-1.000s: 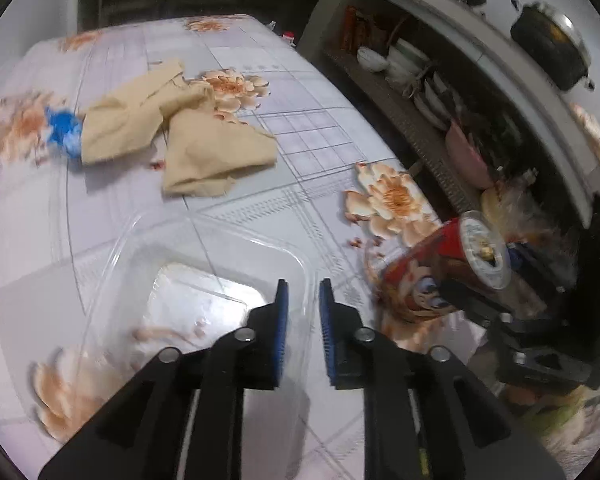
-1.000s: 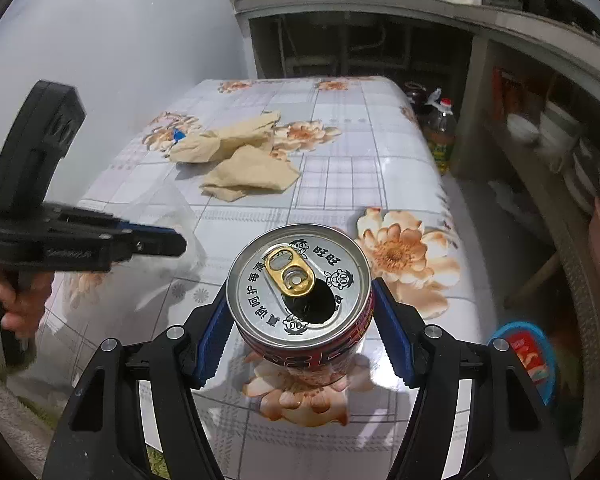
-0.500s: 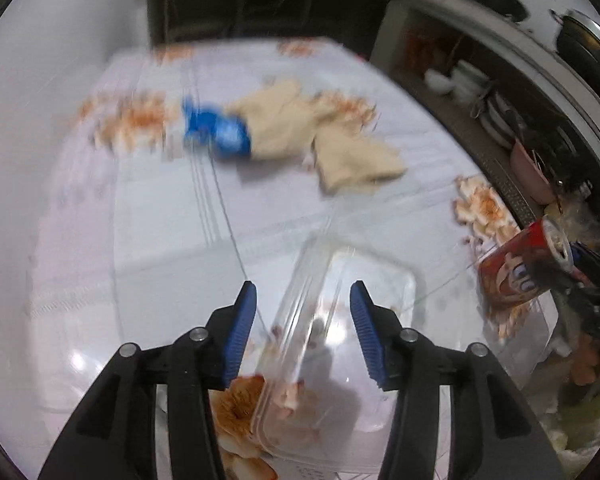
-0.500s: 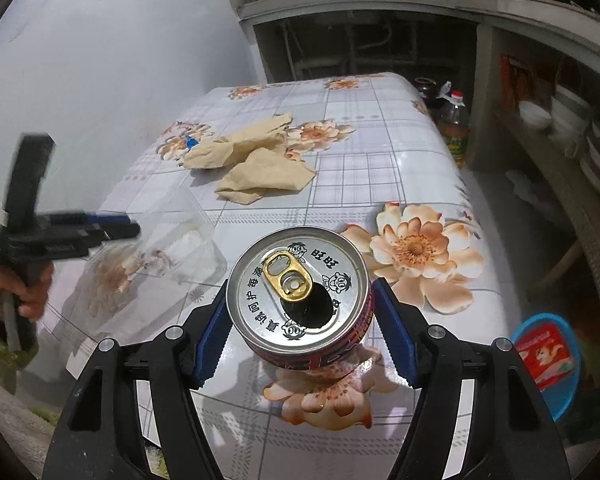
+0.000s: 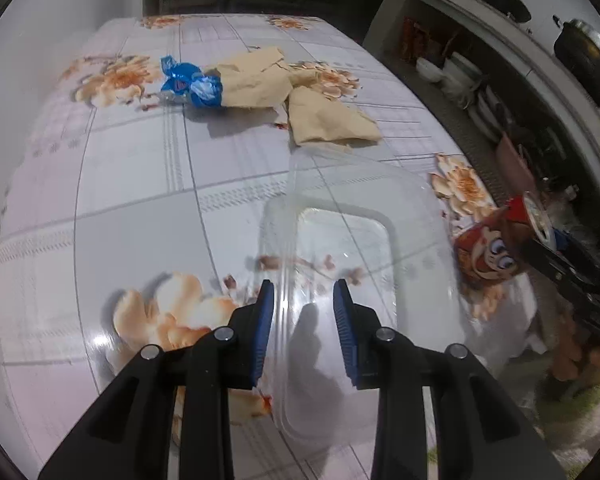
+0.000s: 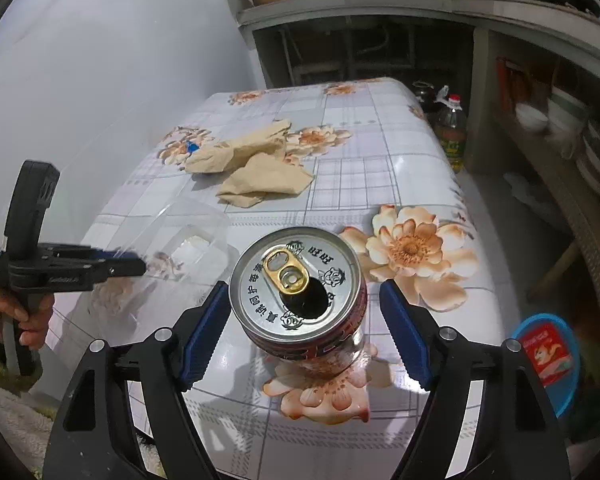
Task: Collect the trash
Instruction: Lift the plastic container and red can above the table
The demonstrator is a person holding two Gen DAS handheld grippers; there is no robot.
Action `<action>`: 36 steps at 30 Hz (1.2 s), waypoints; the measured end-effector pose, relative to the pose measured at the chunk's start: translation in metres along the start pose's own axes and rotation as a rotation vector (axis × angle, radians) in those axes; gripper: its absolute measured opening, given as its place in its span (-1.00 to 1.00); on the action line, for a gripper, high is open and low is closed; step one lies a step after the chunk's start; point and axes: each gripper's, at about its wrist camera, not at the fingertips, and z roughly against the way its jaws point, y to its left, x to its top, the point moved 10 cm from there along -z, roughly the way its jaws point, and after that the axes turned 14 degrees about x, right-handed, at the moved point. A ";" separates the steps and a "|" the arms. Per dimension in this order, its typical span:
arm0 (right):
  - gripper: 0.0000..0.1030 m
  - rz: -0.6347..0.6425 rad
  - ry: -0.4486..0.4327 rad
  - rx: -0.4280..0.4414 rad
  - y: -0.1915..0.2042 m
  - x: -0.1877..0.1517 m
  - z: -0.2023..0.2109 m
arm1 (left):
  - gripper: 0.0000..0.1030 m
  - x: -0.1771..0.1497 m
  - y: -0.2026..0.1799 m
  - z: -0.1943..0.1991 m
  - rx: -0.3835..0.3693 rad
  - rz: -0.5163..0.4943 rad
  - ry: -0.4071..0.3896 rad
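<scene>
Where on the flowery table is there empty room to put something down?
The far end of the table, beyond the brown paper bags, is bare. So is the right side past the big printed flower, and the left stretch below the blue wrapper. It is crowded near the front, around the clear plastic box and the can.

Left gripper (image 5: 304,330) points steeply down, blue pads partly apart; jaws have just been closing, with the wall of a clear plastic tray (image 5: 344,240) between them, the left pad close against it, the right pad apart from it. A bare hand (image 6: 18,316) grips its black handle from below. Right gripper (image 6: 304,332) tilts down at a shallower angle; its jaws have just been opening and now stand wide, both pads clear of the can (image 6: 300,292) between them.
</scene>
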 end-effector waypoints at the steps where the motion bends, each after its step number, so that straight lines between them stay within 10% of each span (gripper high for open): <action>1: 0.42 0.002 0.001 -0.004 0.000 -0.001 -0.001 | -0.43 0.003 0.000 -0.003 0.014 -0.009 -0.003; 10: 0.32 -0.004 0.003 -0.023 -0.002 -0.002 -0.009 | -0.85 0.008 0.002 -0.020 0.090 -0.054 -0.020; 36: 0.24 0.027 -0.064 -0.059 -0.005 0.002 0.005 | -0.94 0.026 -0.006 -0.004 0.074 -0.020 -0.087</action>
